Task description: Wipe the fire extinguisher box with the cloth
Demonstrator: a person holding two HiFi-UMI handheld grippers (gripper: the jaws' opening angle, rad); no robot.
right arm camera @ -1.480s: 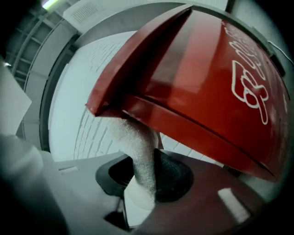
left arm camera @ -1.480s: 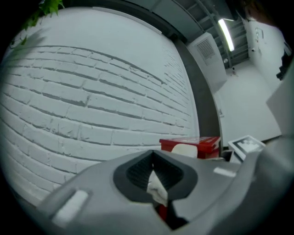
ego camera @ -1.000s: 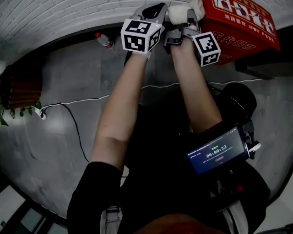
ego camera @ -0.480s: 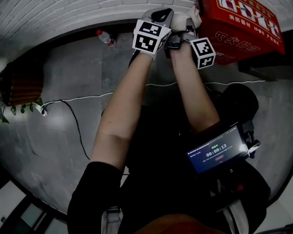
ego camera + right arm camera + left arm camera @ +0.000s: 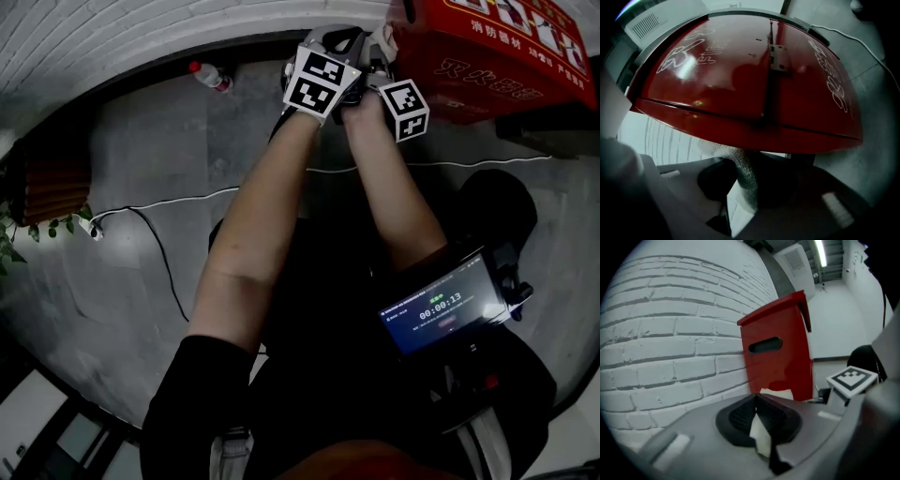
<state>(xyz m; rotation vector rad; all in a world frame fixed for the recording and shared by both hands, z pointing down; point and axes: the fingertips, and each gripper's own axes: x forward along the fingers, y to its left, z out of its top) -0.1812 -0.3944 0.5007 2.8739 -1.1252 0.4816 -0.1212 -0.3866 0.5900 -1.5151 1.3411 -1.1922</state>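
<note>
A white-painted brick wall [image 5: 112, 37] is seen from 10 to 12 o'clock in the head view, with a grey concrete floor [image 5: 141, 141] spread below it. A white cable [image 5: 178, 200] is laid across the floor from 9 towards 3 o'clock. A brown slatted piece [image 5: 47, 178] with green leaves [image 5: 9, 244] is found at 9 o'clock. In the left gripper view, a lit strip light [image 5: 820, 251] and a vent grille [image 5: 793, 259] are shown at 1 o'clock.

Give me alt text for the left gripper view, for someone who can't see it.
The left gripper is shut on a white cloth, facing the slotted side of a red fire extinguisher box beside a white brick wall.
</note>
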